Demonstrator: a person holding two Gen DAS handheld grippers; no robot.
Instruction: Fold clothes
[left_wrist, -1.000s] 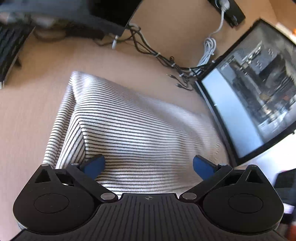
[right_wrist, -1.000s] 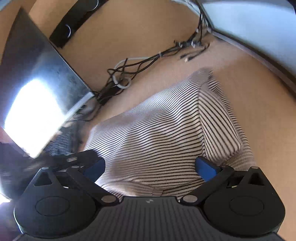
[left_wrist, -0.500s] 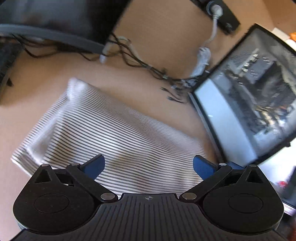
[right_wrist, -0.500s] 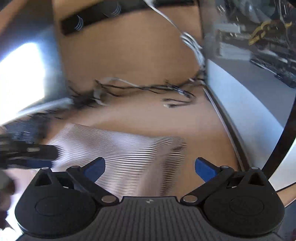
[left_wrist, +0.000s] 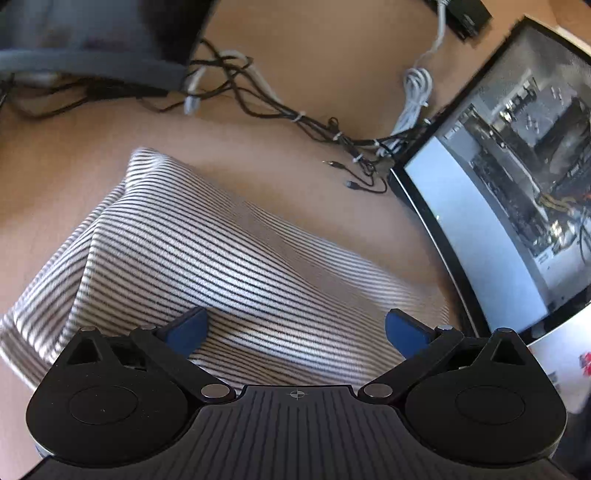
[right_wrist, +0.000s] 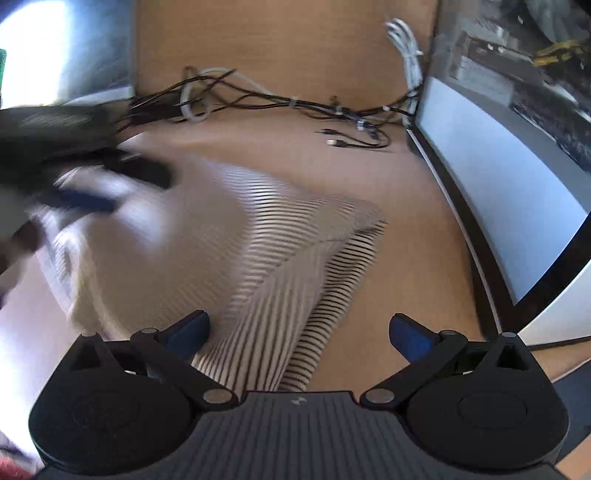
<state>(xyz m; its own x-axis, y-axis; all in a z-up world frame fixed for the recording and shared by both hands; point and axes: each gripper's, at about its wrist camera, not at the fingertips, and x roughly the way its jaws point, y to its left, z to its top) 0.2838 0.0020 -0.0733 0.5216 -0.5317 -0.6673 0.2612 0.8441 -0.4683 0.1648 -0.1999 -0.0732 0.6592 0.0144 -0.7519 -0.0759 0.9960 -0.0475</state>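
A striped garment (left_wrist: 229, 258), white with thin dark lines, is lying folded on a light wooden desk (left_wrist: 66, 177). In the left wrist view, a dark monitor (left_wrist: 92, 40) is standing at the far left edge, and a tangle of black and white cables (left_wrist: 280, 107) is trailing across the back of the desk. The left gripper (left_wrist: 295, 328) is hovering low over the near edge of the cloth, its blue-tipped fingers (left_wrist: 188, 328) spreading wide and gripping nothing. To the right, a glass-sided computer case (left_wrist: 498, 184) is standing close beside the garment.

In the right wrist view, the left side is blurring heavily, with the other gripper smearing across the cloth there. The right gripper (right_wrist: 299, 328) is also spreading wide and empty above the garment's near right corner (right_wrist: 295, 314), where a thicker folded layer is showing.

Likely risks: the cloth is looking soft and loose, so a pinch catching only the top layer could be pulling the fold apart. A wide sweep to the right could be striking the case, and dragging the garment backward could be snagging the loose cable ends (right_wrist: 351, 140) lying near it.
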